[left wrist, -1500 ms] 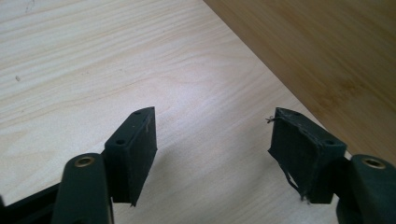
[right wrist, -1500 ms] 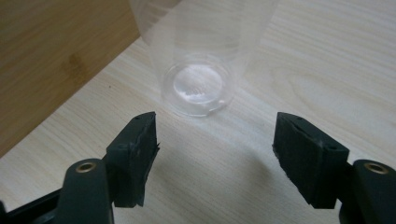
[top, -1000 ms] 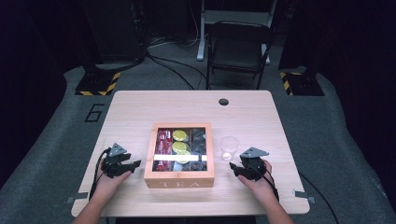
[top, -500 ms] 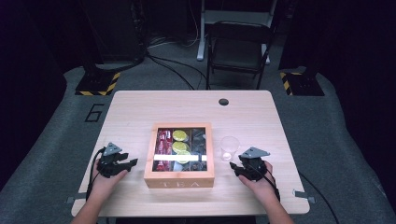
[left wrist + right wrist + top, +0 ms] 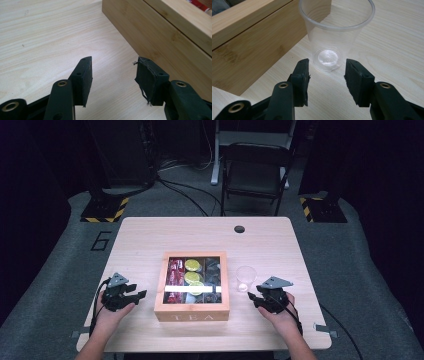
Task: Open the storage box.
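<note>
The clear plastic cup is seen upright just ahead of the right gripper, whose half-spread jaws, just closing, hold nothing. The left gripper, likewise half spread and empty, is aimed at the tea box wall, so the right hand is judged nearer the cup.

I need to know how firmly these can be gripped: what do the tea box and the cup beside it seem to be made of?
The tea box looks like pale wood, perhaps bamboo, with a smooth matte finish: fine grain lines run along its wall. The cup looks like thin clear plastic, glossy: the table shows through it and its bottom glints.
</note>
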`<state>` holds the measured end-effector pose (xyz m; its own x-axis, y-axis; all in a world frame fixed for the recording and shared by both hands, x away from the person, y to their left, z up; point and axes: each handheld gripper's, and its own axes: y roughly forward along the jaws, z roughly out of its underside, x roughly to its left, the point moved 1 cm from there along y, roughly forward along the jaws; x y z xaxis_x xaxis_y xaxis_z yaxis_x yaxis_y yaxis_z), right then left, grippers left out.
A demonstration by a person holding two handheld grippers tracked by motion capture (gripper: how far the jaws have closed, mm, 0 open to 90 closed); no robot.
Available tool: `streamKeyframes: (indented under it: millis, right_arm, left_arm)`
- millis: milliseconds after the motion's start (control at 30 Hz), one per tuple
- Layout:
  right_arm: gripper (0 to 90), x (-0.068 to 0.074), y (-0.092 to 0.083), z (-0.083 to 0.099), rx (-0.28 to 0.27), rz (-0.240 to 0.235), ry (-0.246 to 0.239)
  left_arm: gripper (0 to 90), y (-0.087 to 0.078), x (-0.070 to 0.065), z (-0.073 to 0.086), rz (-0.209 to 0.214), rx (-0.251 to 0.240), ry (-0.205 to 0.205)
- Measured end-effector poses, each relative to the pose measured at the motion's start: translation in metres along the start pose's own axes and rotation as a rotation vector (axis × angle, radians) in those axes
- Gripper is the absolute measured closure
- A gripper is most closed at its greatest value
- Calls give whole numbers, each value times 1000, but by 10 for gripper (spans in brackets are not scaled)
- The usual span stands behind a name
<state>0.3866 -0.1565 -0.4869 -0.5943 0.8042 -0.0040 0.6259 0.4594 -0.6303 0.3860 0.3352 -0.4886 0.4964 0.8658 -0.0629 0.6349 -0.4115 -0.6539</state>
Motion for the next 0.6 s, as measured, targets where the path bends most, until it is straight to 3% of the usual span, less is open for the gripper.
streamKeyframes:
  millis: [267, 600]
  right_arm:
    - [581, 1, -5, -3, -7, -20, -3]
    - [563, -2, -17, -9, -6, -29, 10]
  left_arm:
    - [472, -4, -2, -2, 7, -8, 4]
    - [480, -12, -5, -5, 15, -22, 5]
